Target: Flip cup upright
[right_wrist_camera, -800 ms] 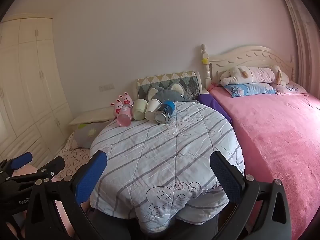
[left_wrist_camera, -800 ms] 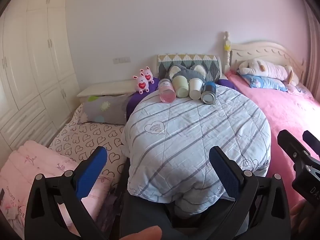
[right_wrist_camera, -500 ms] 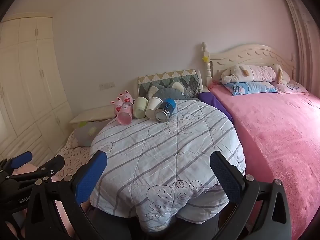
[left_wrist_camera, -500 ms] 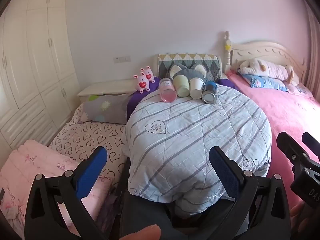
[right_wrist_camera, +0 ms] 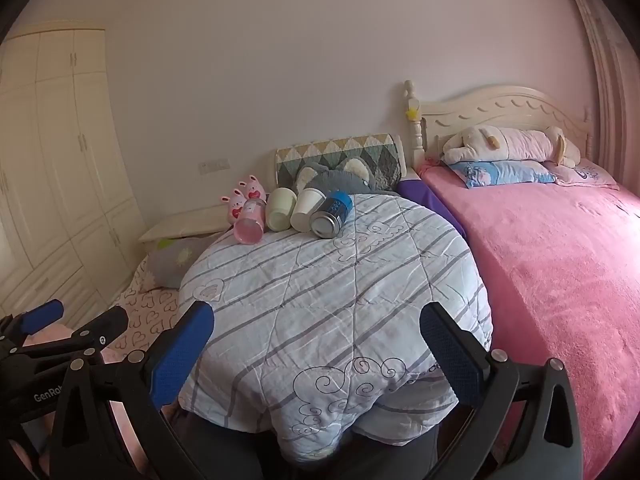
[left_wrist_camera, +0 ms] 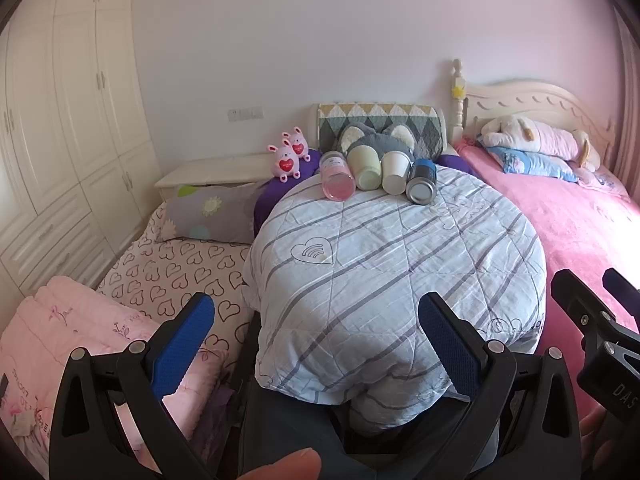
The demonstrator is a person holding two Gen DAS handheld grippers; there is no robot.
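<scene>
Far across the quilt-covered desk (left_wrist_camera: 400, 264), four cups (left_wrist_camera: 391, 177) lie on their sides, bases toward both wide-spread, empty grippers (left_wrist_camera: 316, 336) (right_wrist_camera: 316, 336).

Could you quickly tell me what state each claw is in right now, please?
Left claw: open, holding nothing, well short of the four cups lying on their sides.
Right claw: open, holding nothing.

Daylit bedroom: pale wall (left_wrist_camera: 320, 32), cream wardrobe (left_wrist_camera: 60, 120) at left, pink-covered bed (right_wrist_camera: 560, 260) with cream headboard (right_wrist_camera: 500, 112) at right.
</scene>
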